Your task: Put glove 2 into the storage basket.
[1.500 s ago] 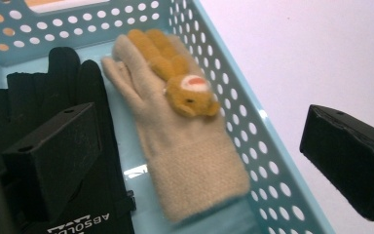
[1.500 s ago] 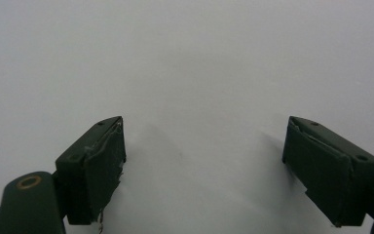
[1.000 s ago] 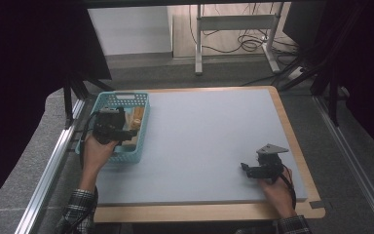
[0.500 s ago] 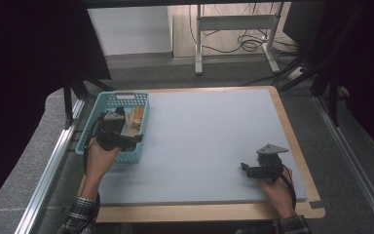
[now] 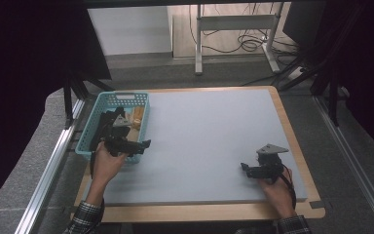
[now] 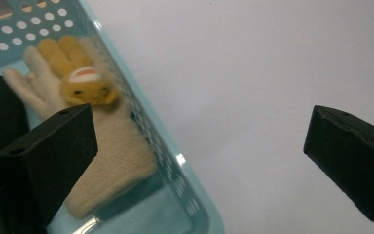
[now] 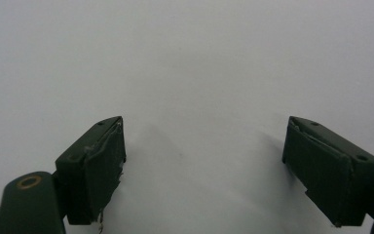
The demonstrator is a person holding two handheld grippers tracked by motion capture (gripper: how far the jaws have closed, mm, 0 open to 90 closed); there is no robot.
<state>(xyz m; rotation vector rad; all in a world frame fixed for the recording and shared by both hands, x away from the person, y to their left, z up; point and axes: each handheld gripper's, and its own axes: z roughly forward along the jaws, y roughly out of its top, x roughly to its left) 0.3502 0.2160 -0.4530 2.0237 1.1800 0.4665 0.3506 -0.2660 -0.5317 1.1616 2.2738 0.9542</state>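
A teal basket (image 5: 121, 94) stands at the mat's left edge. Inside it lie a cream knitted glove (image 5: 137, 117) with a yellow animal face and some black items (image 5: 106, 123). My left gripper (image 5: 140, 145) hovers over the basket's near right corner, pointing right. In the left gripper view the glove (image 6: 102, 146) lies under the left jaw, the basket rim (image 6: 187, 168) runs between the jaws, and the left gripper (image 6: 199, 161) is open and holds nothing. My right gripper (image 5: 246, 168) rests low over the grey mat (image 5: 209, 131) near its front right, and the right gripper (image 7: 204, 165) is open with nothing between its jaws.
The grey mat lies on a wooden tabletop (image 5: 292, 131) whose edge shows around it. A metal rail (image 5: 53, 161) runs along the left side beside the basket. A desk frame and cables (image 5: 238, 29) stand beyond the table's far edge.
My left gripper has moved from over the basket's middle toward its near right corner, swinging to point right. The right gripper has stayed put.
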